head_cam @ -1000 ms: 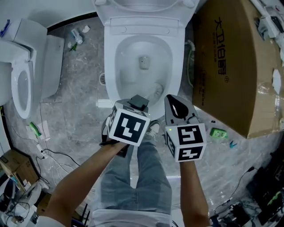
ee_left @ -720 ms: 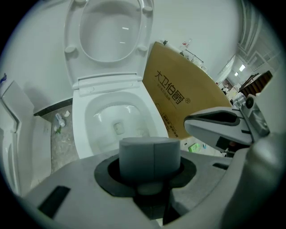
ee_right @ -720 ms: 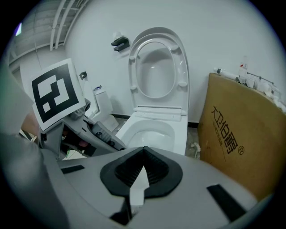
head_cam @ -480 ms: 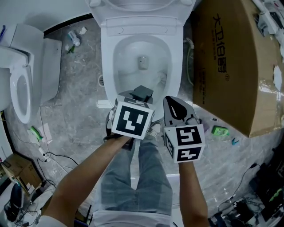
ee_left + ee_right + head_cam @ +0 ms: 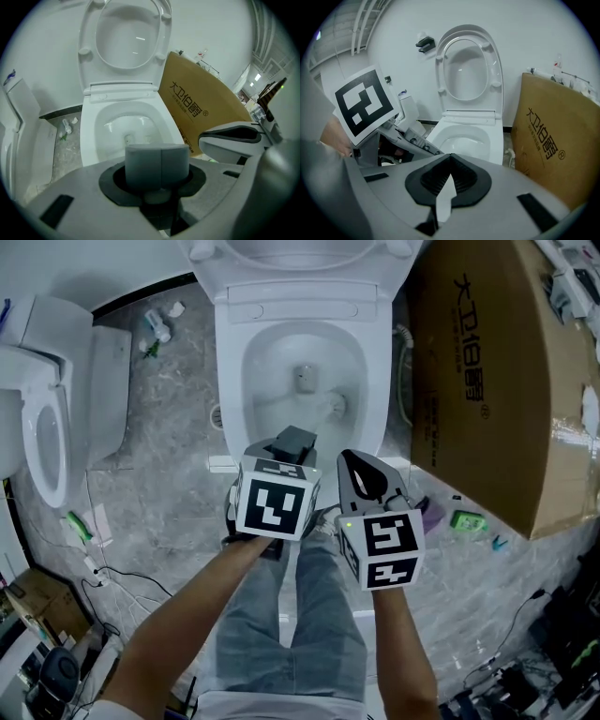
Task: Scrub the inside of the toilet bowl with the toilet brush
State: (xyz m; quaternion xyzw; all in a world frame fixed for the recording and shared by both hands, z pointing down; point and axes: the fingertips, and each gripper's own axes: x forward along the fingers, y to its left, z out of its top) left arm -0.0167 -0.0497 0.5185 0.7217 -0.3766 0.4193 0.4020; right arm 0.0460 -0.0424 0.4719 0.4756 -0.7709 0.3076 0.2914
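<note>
Right gripper (image 5: 449, 164): jaws closed on a thin white sliver, judged to be the handle of the toilet brush (image 5: 334, 407). The pale brush head sits inside the toilet bowl (image 5: 231, 399), low against the right-hand inner wall and just right of the drain opening (image 5: 304, 376). Left gripper (image 5: 161, 161): pads pressed flat together with nothing between them, held just beside the right gripper above the near rim; it takes no part in the scrub. Seat and lid (image 5: 126, 37) stand raised against the wall. A large cardboard box (image 5: 487, 371) leans close to the right side of the toilet. Hazards: the hold on the handle appears narrow, so pressing the bristles hard against the porcelain may twist or slide the handle within the jaws. A sideways stroke toward the right may swing the arm against the box. Lifting the head sharply over the rim may flick water onto the floor (image 5: 169, 465). Keep strokes short and pressure moderate
</note>
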